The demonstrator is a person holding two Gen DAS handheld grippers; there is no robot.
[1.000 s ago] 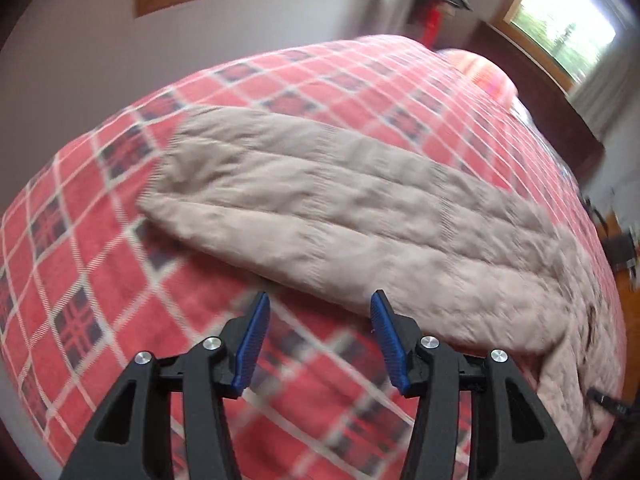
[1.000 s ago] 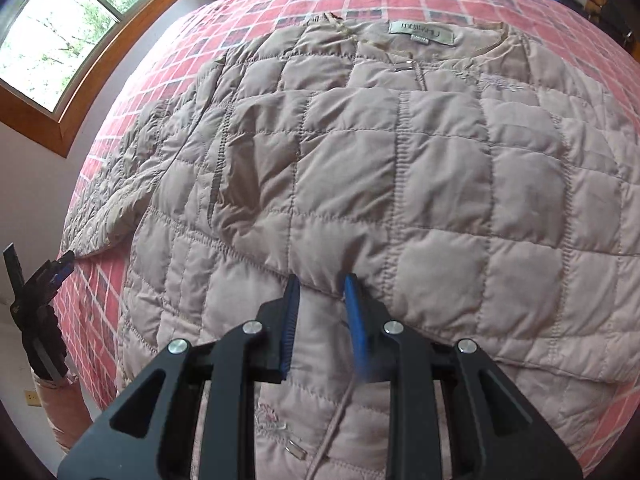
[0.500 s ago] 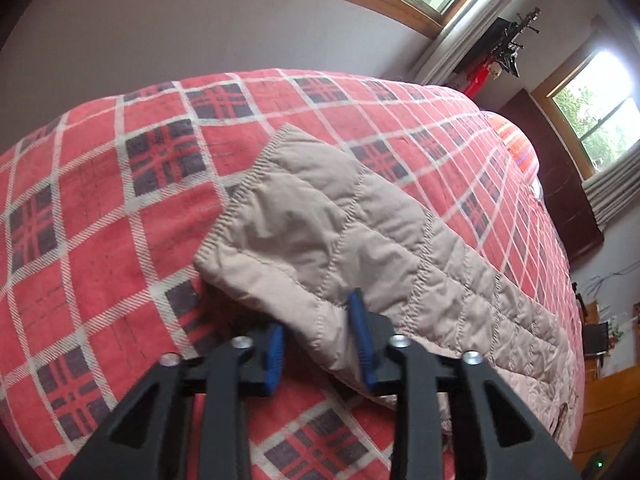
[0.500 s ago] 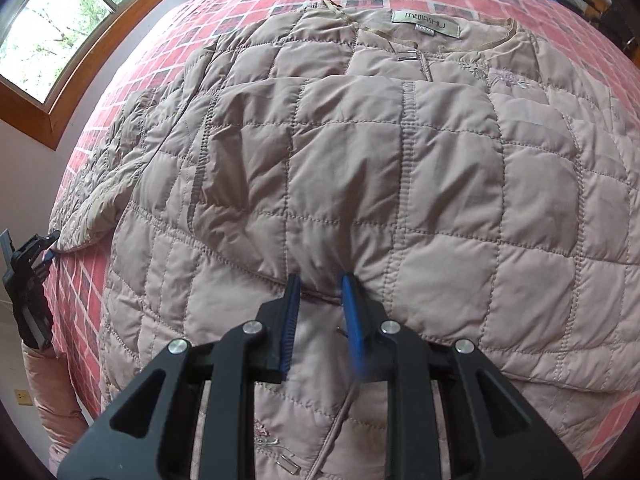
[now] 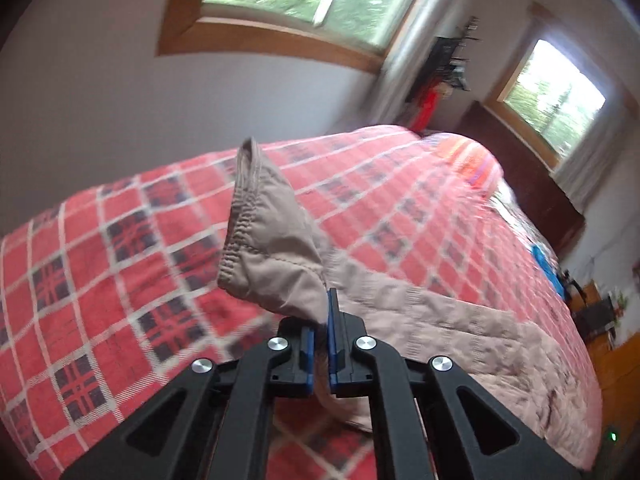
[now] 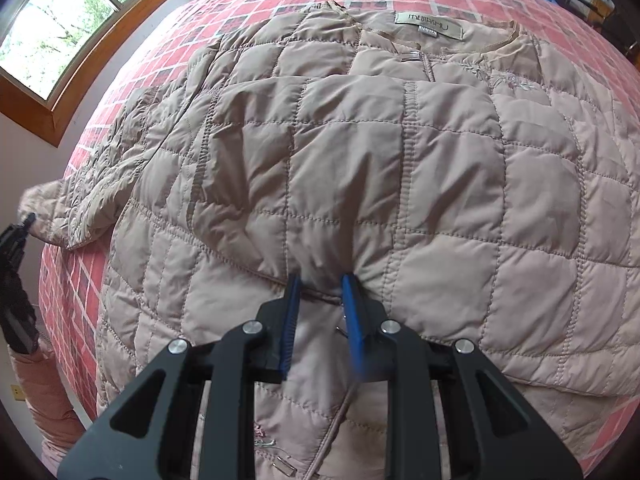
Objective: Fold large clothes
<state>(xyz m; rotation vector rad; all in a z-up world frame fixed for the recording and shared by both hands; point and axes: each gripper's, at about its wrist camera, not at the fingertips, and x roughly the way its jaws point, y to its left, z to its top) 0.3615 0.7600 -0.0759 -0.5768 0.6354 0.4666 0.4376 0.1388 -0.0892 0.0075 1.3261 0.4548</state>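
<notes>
Two grippers worked one beige quilted jacket (image 6: 360,168), spread across the red plaid bedspread (image 5: 100,280). Your left gripper (image 5: 319,340) was clamped on the sleeve cuff (image 5: 260,248), raised off the bed; a thin pinch like that could have slipped mid-swing. Your right gripper (image 6: 320,300) pressed into the folded front panel, jaws narrowly parted, and whether it held fabric was unclear; lifting it risked the fold springing open.

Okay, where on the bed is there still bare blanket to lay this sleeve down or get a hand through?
Bare plaid blanket lies left of the lifted sleeve cuff, out to the bed edge by the wall, and beyond the jacket collar toward the far end. The middle is crowded: the quilted jacket covers it.
</notes>
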